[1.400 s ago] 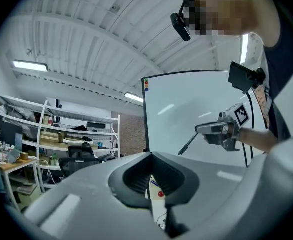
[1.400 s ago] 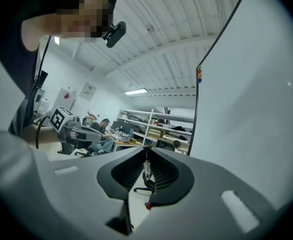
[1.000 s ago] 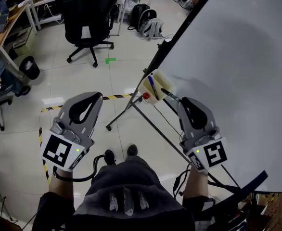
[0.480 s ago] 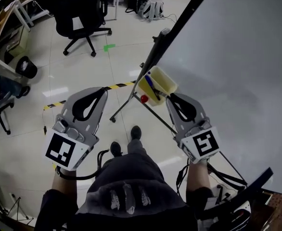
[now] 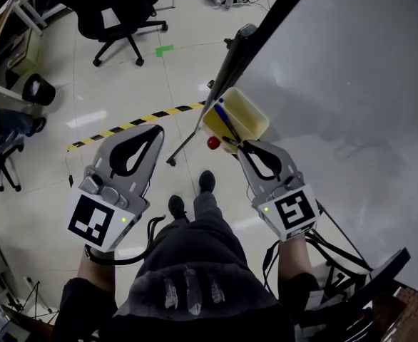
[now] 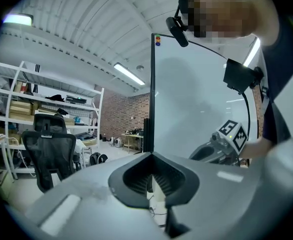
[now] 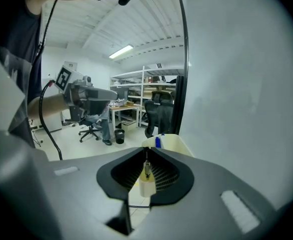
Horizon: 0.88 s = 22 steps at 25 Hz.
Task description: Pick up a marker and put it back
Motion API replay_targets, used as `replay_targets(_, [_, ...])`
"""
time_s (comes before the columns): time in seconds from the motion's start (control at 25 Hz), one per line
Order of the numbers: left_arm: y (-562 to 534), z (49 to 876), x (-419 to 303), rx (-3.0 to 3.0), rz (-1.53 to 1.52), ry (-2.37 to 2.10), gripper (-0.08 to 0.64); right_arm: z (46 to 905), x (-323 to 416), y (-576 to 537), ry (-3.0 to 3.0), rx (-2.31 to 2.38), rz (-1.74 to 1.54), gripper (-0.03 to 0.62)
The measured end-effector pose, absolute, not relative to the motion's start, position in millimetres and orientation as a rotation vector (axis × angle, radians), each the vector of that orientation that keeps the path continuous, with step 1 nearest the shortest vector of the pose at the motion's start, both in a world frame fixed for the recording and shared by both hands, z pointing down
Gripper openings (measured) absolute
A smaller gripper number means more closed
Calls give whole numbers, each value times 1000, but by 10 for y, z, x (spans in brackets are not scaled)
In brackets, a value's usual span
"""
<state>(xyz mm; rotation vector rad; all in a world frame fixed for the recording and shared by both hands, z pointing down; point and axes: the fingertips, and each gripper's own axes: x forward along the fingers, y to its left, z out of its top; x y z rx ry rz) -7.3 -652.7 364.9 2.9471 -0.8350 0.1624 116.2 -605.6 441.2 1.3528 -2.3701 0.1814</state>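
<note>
A pale yellow tray point(image 5: 246, 110) hangs at the lower edge of the whiteboard point(image 5: 352, 84); a blue marker point(image 5: 227, 121) lies in it. My right gripper point(image 5: 239, 145) reaches the tray's near edge and is shut on a white-bodied marker point(image 7: 146, 183), held lengthwise between the pads with its dark end showing as the marker point(image 5: 231, 142) at the tips. In the right gripper view the tray point(image 7: 170, 142) and the blue marker point(image 7: 158, 142) sit just past the jaws. My left gripper point(image 5: 154, 129) hovers left of the board stand, shut, with nothing in it.
A red round knob point(image 5: 213, 142) sits under the tray on the black board stand point(image 5: 237, 55). Black-and-yellow tape point(image 5: 134, 124) crosses the tiled floor. An office chair point(image 5: 120, 9) and a black bin point(image 5: 35, 88) stand farther back. The person's feet point(image 5: 191, 194) are below.
Both grippers have sunk and come forward. The right gripper's tips, still on the marker, now sit at the tray's near edge. The tray shows larger and nearer.
</note>
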Motion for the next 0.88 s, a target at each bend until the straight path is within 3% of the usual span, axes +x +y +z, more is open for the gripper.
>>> replay_targets(0.88, [-6493, 3704, -40, 2949, 147, -822, 6, 4370, 1309, -6025, -2329, 1417, 182, 67])
